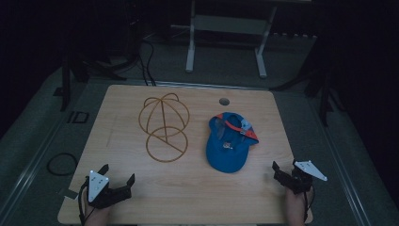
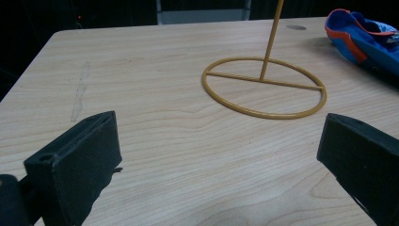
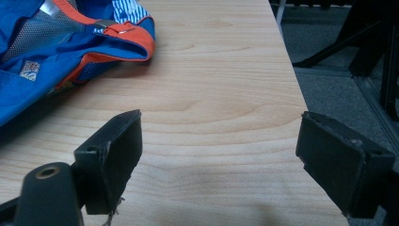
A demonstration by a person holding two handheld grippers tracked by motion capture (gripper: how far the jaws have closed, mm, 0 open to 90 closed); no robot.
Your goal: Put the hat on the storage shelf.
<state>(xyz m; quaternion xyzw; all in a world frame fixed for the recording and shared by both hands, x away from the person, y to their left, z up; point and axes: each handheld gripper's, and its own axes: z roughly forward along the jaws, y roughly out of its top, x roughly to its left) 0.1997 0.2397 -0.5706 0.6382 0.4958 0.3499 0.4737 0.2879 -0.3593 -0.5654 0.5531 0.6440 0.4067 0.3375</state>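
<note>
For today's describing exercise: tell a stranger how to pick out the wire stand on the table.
Start at the wooden table. Left of the blue cap stands a yellow wire stand, a flat ring base with a thin post up to a domed frame. It alone is bare wire, not cloth.

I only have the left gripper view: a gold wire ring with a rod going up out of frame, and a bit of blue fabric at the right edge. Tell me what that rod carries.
Observer: In the high view the rod ends in a rounded wire dome, so it is a gold wire hat stand, with nothing on it.
Operator: Now identify the blue fabric.
Observer: It is a blue cap with orange trim, lying crown-down on the table, to the right of the stand and apart from it.
Operator: Report the right gripper.
Observer: The right gripper hangs over the table's near right corner, fingers spread, holding nothing; the cap lies ahead and to its left.
</note>
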